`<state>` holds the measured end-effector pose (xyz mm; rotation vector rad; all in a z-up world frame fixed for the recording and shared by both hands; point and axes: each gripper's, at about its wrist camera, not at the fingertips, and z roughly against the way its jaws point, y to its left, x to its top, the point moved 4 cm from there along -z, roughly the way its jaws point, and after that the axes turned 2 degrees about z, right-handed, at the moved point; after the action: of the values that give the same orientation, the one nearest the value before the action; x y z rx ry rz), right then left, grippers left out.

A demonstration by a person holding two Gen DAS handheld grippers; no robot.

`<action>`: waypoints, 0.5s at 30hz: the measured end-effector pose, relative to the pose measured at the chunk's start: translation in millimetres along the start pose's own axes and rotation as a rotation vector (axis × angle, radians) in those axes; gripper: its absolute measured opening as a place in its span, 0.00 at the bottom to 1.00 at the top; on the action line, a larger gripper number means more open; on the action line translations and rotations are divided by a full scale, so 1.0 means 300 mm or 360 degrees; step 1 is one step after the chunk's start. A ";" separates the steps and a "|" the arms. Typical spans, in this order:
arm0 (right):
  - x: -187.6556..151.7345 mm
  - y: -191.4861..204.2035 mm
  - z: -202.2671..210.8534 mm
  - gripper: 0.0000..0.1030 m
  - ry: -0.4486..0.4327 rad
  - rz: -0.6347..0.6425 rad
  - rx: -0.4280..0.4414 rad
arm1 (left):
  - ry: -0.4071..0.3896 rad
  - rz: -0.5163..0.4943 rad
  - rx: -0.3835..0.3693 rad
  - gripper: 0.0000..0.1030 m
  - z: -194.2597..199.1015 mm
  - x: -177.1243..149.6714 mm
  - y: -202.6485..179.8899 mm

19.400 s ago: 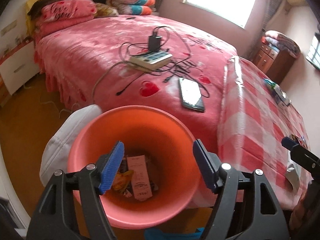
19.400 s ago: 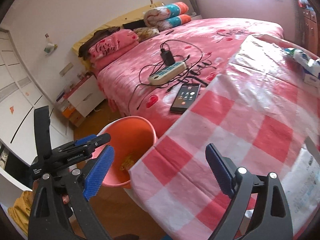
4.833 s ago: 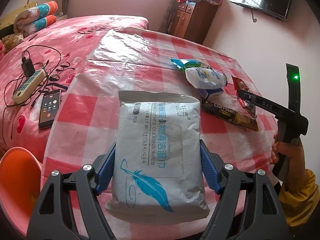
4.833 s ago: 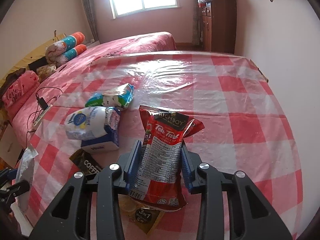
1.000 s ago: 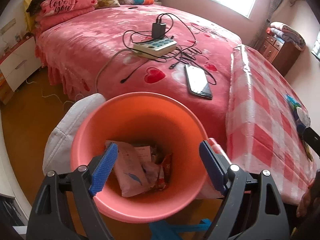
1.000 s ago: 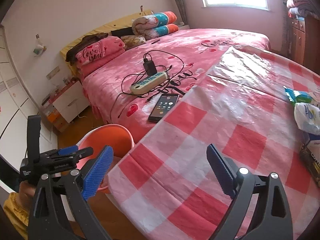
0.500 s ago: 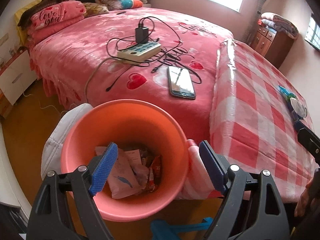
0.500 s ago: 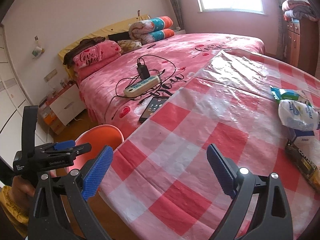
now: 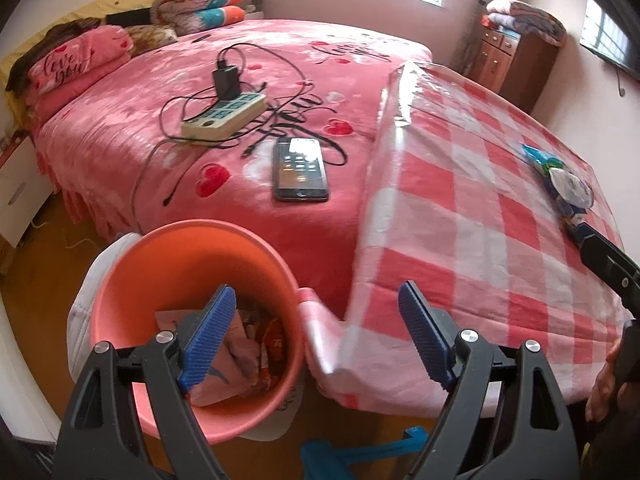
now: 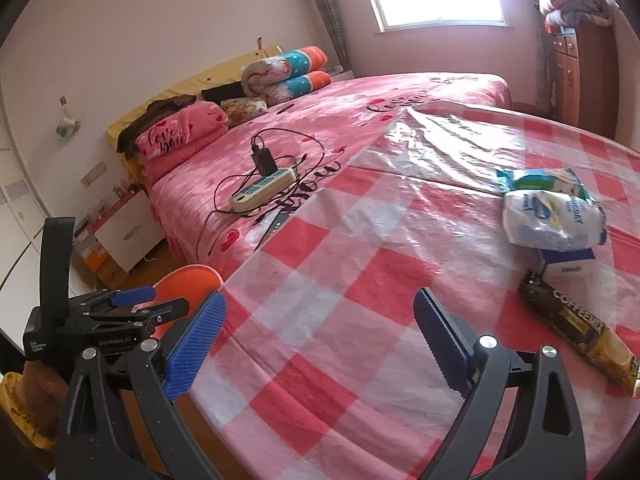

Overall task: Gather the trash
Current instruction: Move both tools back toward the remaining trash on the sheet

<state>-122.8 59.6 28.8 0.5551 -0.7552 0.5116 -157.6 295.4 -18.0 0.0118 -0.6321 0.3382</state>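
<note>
An orange bin (image 9: 120, 280) stands on the floor beside the table, with a wipes pack (image 9: 236, 356) and red wrappers inside. My left gripper (image 9: 316, 336) hangs open and empty above the bin's right rim and the tablecloth corner. My right gripper (image 10: 316, 344) is open and empty over the red-checked table (image 10: 360, 288). On the table's right lie a white pouch (image 10: 552, 216), a green-white packet (image 10: 540, 180), a blue-white box (image 10: 568, 264) and a Coffeemix sachet (image 10: 580, 328). The left gripper (image 10: 132, 304) shows at the right wrist view's lower left, over the bin (image 10: 188, 276).
A pink bed (image 9: 160, 92) lies behind the bin, carrying a power strip (image 9: 224, 116) with cables and a phone (image 9: 300, 168). A white cloth (image 9: 84, 296) hugs the bin's left side. A wooden dresser (image 9: 516, 56) stands by the far wall.
Both grippers have swung rightward, away from the bin toward the table. The bin has slid left in the left wrist view; the table's wrappers now show fully in the right wrist view.
</note>
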 end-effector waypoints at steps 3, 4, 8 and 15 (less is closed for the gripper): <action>0.001 -0.033 0.020 0.91 -0.0019 -0.0031 -0.0006 | 0.0001 -0.0039 -0.0017 0.82 0.003 0.009 -0.045; 0.001 -0.047 0.030 0.91 -0.0027 -0.0038 -0.0012 | 0.0000 -0.0055 -0.0023 0.82 0.006 0.012 -0.063; 0.007 -0.104 0.066 0.91 -0.0063 -0.0088 -0.0034 | -0.0012 -0.0132 -0.0055 0.82 0.015 0.028 -0.144; 0.012 -0.244 0.138 0.91 -0.0103 -0.0182 -0.0113 | -0.0057 -0.0302 -0.0156 0.82 0.037 0.069 -0.313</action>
<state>-96.2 -19.9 36.0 0.5472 -0.7952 0.3610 -118.9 211.8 11.8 -0.0159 -0.6766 0.1238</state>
